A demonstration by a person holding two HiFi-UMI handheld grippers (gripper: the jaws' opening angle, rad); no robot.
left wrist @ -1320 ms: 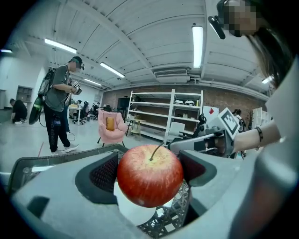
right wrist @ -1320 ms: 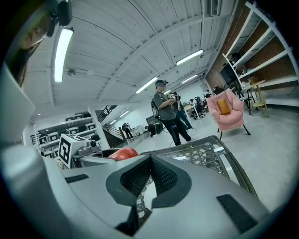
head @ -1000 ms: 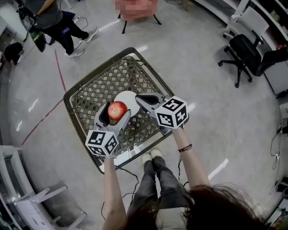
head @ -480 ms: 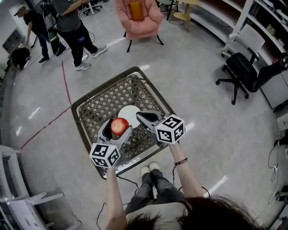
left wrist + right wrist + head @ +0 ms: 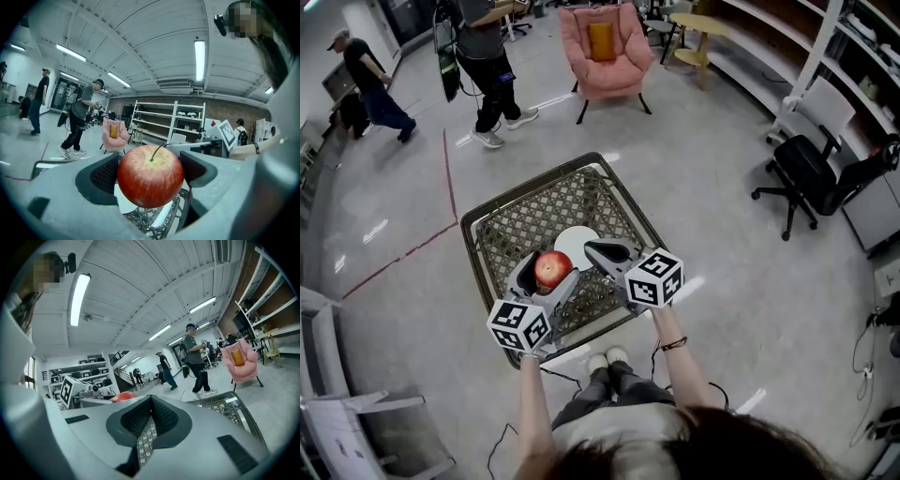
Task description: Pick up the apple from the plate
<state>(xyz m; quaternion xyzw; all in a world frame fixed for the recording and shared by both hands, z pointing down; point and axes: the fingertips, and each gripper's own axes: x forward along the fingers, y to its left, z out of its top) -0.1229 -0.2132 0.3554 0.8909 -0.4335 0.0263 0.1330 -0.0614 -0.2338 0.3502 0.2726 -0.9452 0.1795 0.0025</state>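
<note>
While left tool (image 5: 547, 274) clamps apple (image 5: 551, 268), bare floor (image 5: 722, 225) surrounds the basket (image 5: 474, 226).

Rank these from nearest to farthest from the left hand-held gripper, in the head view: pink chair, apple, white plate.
1. apple, held between the left hand-held gripper's jaws.
2. white plate, just beyond the jaws.
3. pink chair, far off at the top.

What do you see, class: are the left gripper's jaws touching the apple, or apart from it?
Touching. The left gripper view shows the apple held between the jaws of the left gripper, one pressed against each side.
</note>
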